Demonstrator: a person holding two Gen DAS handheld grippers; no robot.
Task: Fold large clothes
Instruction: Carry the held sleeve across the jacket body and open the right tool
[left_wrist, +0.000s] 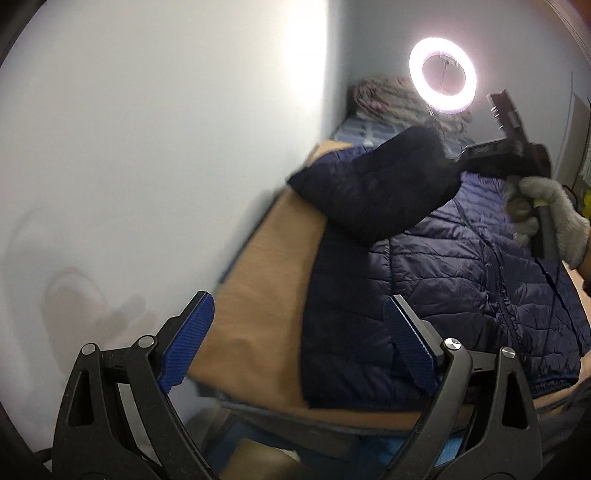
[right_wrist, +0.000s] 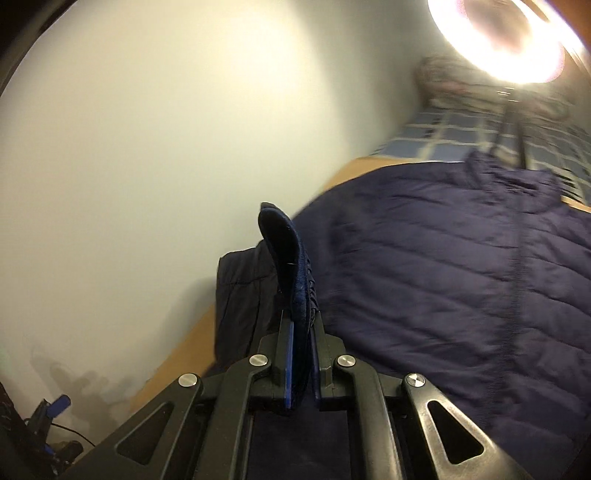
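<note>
Leftward first: the left gripper (left_wrist: 299, 339) hangs with jaws apart and bare above a tan sheet (left_wrist: 258, 314), where the navy jacket (left_wrist: 461, 280) lies spread on the bed. Only this view shows the gloved hand (left_wrist: 546, 218) lifting the right gripper (left_wrist: 452, 155), jaws clamped on the sleeve (left_wrist: 373, 192). A ring light (left_wrist: 442, 75) glows behind. From the right wrist, the right gripper (right_wrist: 301, 325) pinches the cuff (blurred), jacket (right_wrist: 443, 280) beyond. No writing is readable.
</note>
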